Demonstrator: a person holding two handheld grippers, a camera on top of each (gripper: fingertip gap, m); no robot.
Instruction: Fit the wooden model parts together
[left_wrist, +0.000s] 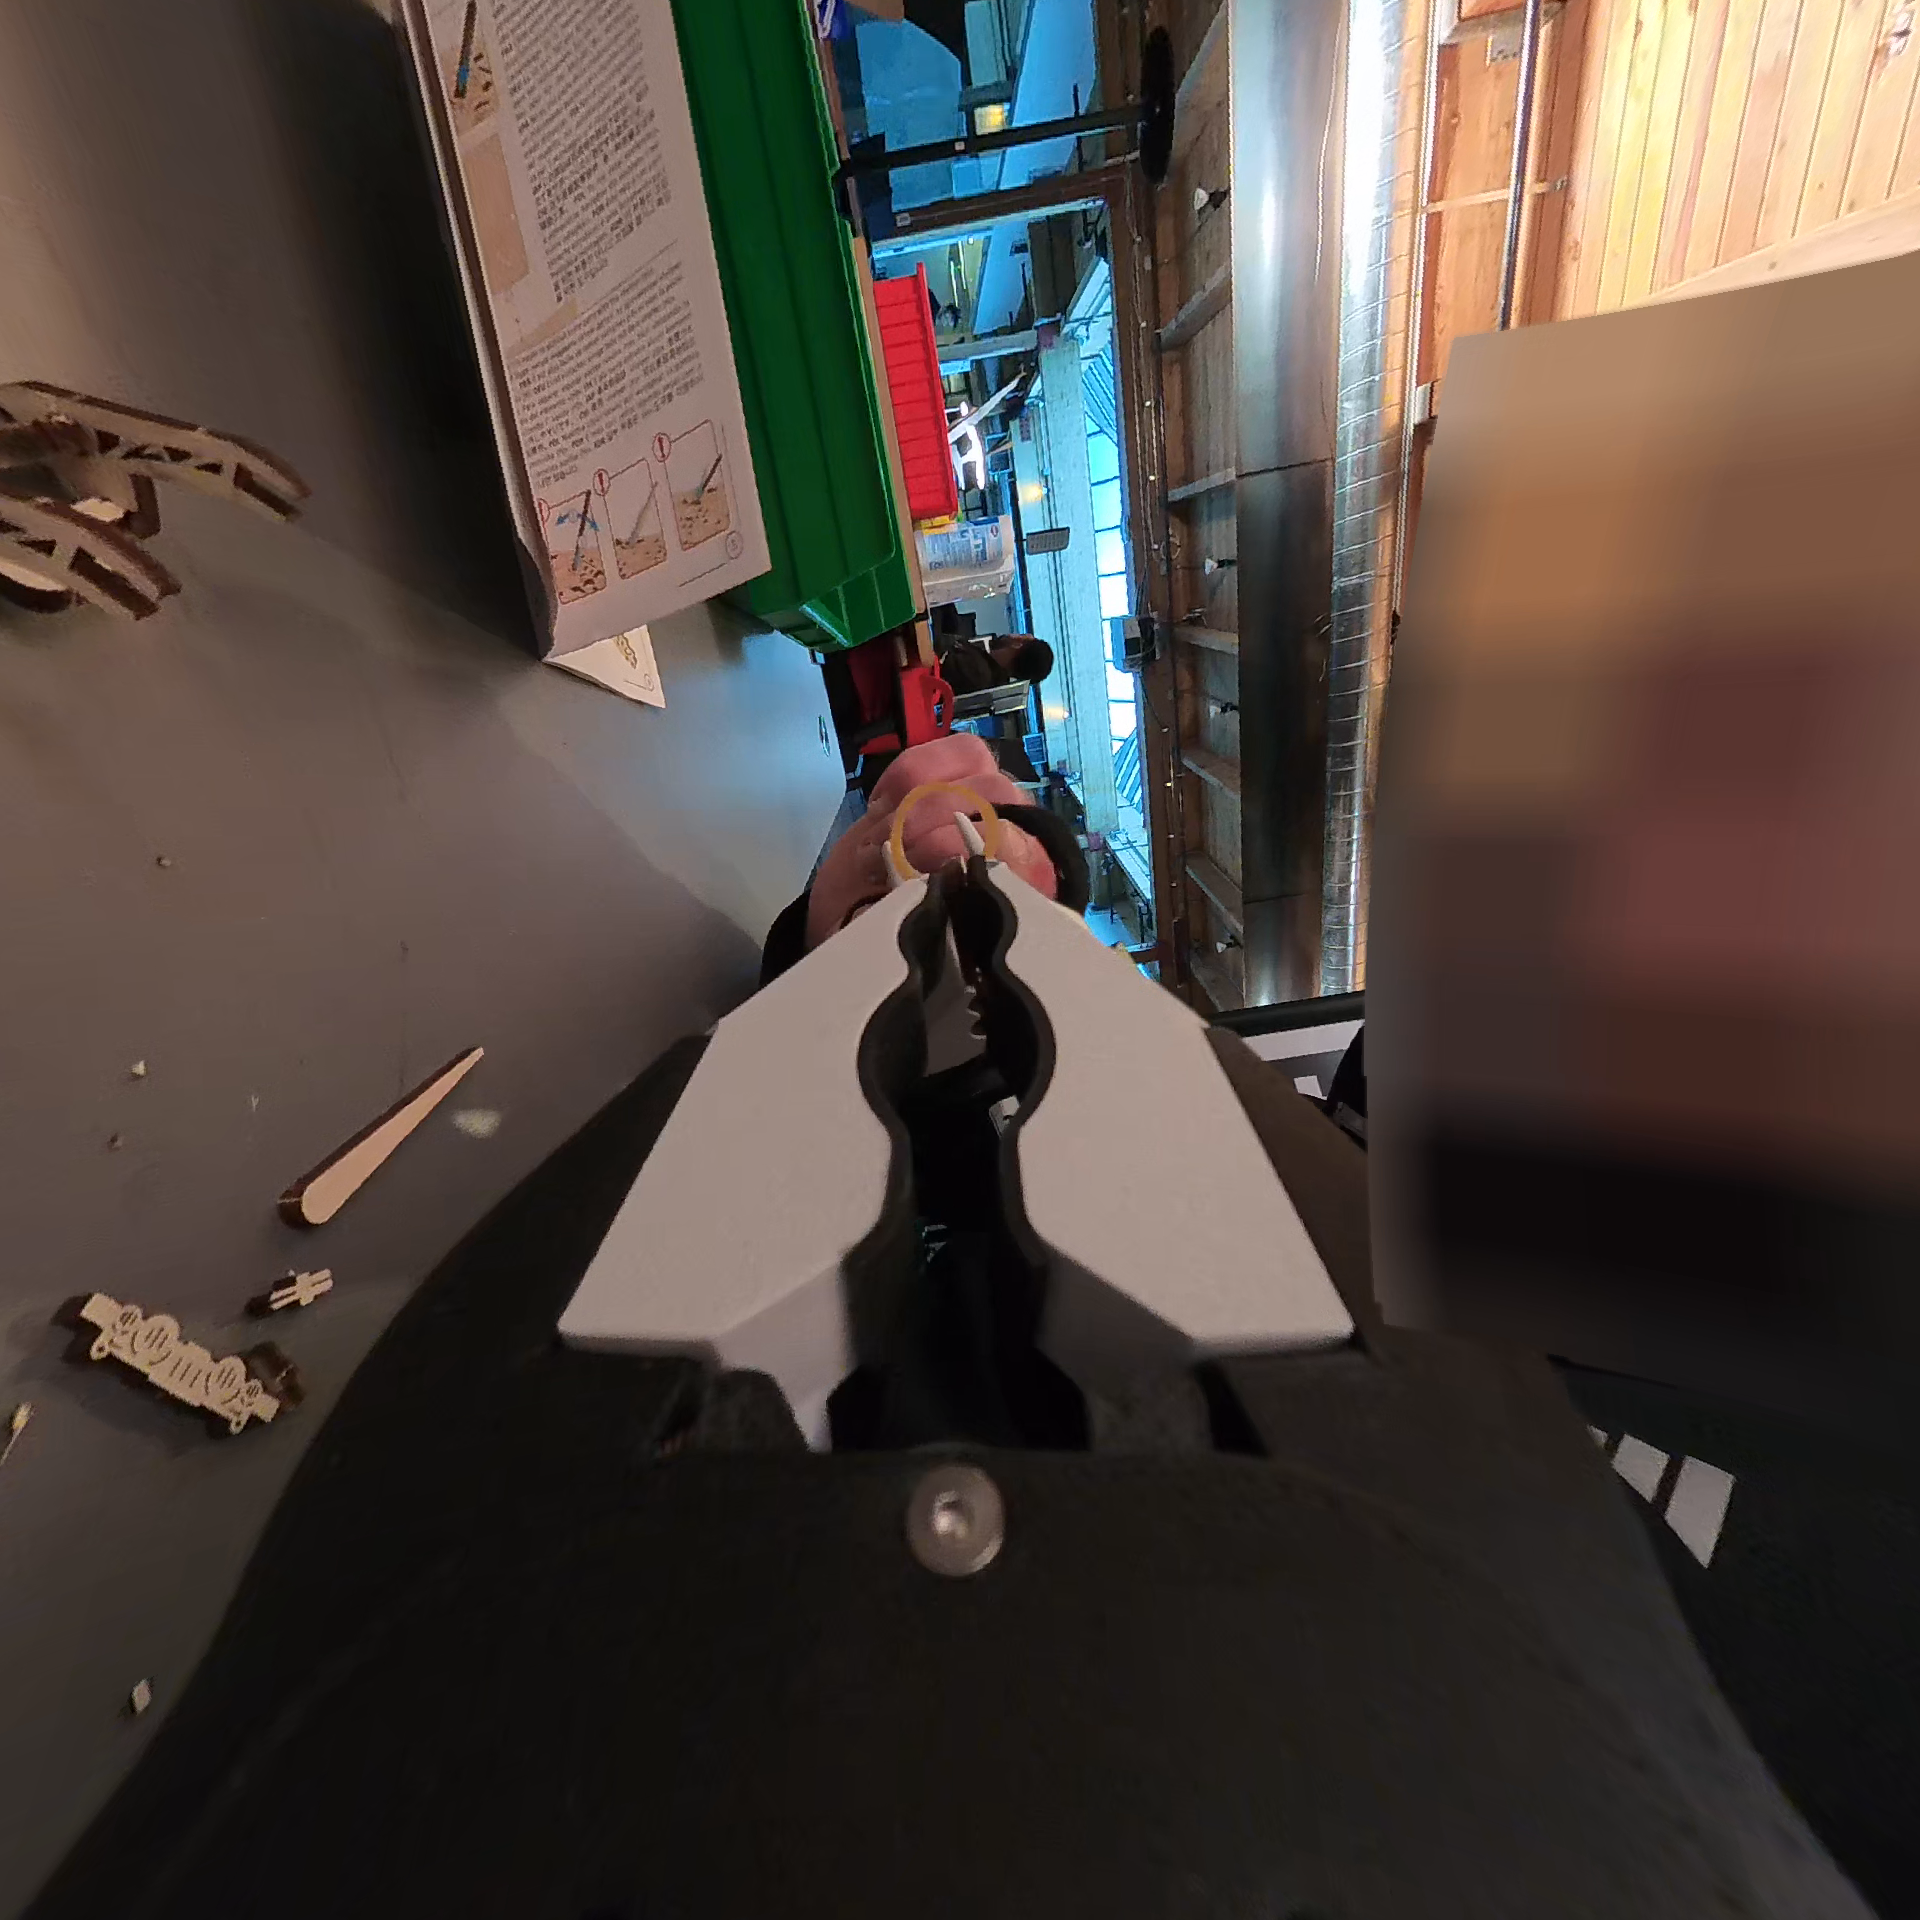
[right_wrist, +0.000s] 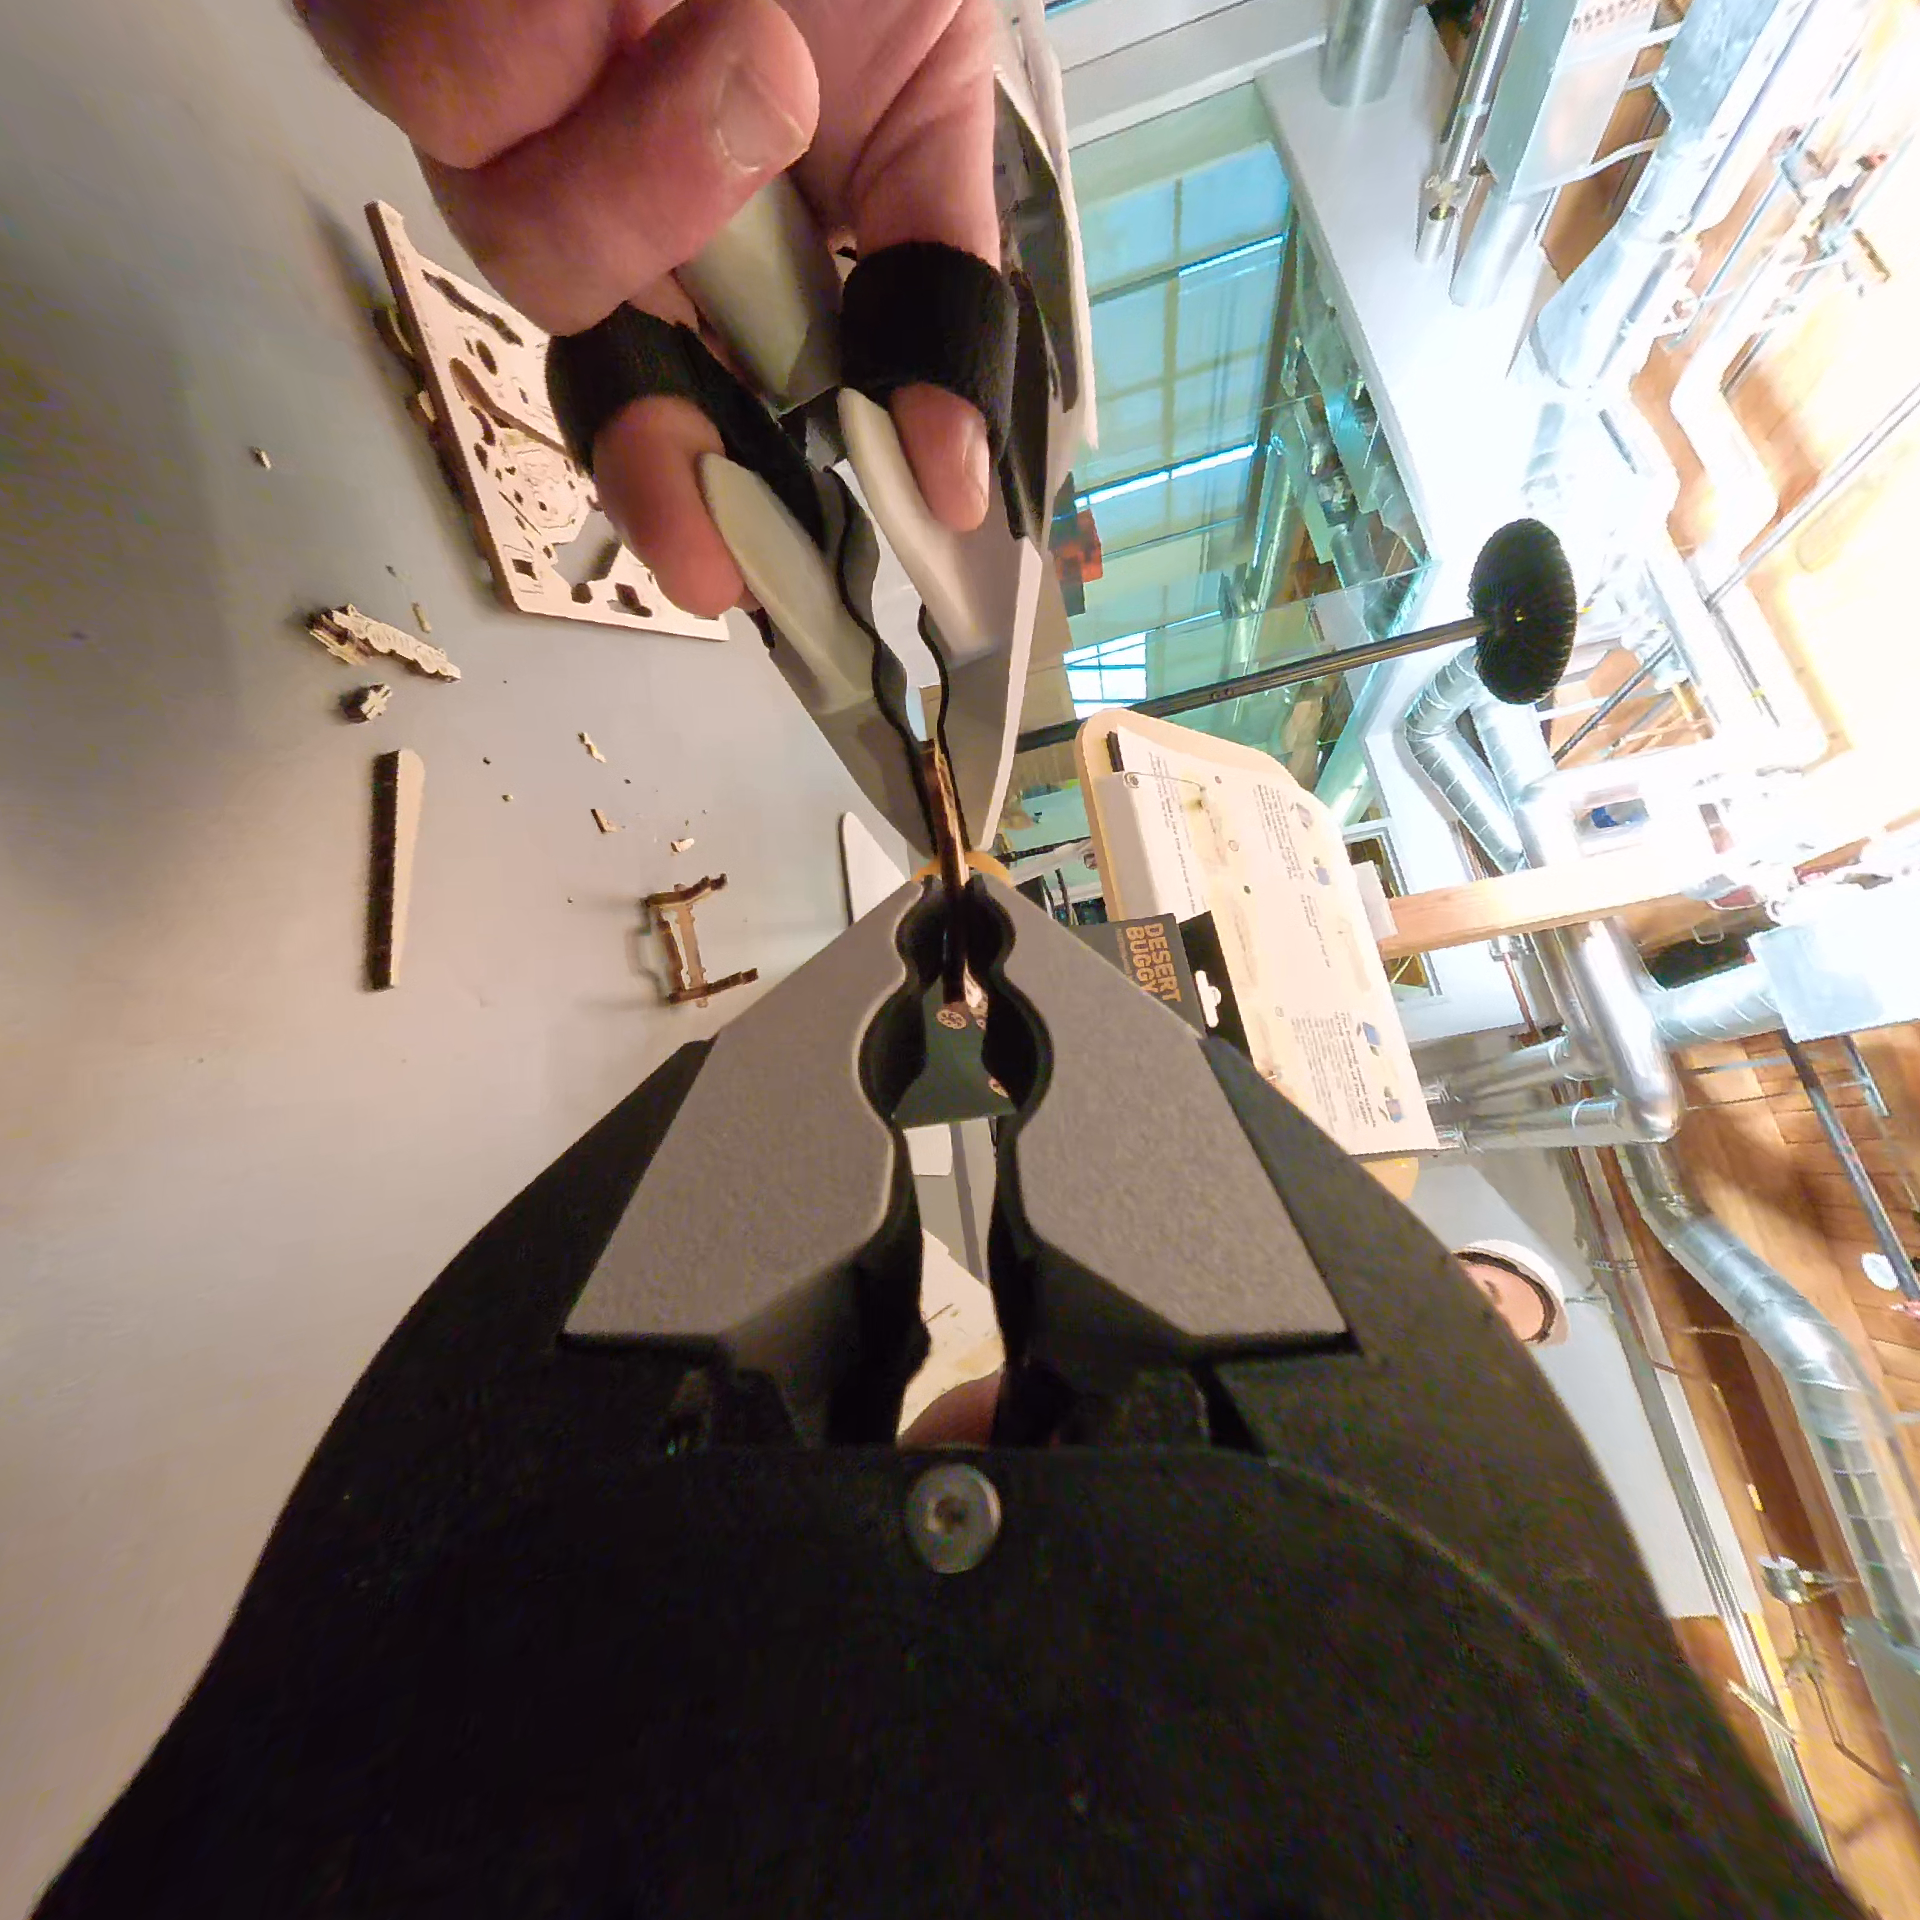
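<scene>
My left gripper (left_wrist: 961, 883) is shut on a thin dark-edged wooden part (left_wrist: 961, 997) with teeth along one side. My right gripper (right_wrist: 951, 896) is shut on a thin wooden part (right_wrist: 948, 956) too. In the right wrist view the left gripper (right_wrist: 951, 836) comes down from above, held by a hand (right_wrist: 623, 156), and meets my right gripper tip to tip. A wooden strip (right_wrist: 940, 795) runs from one pair of jaws into the other. A yellow rubber band (left_wrist: 943, 821) sits where the tips meet; it also shows in the right wrist view (right_wrist: 982, 862).
Loose wooden parts lie on the grey table (right_wrist: 208, 1039): a wedge stick (right_wrist: 393, 868), a small frame (right_wrist: 691, 940), an engraved piece (right_wrist: 384, 639), a punched sheet (right_wrist: 499, 457). An instruction booklet (left_wrist: 592, 312) and green crate (left_wrist: 800, 312) stand behind. A built frame (left_wrist: 94, 499) lies at left. Less than 4 cm separates the two grippers' tips.
</scene>
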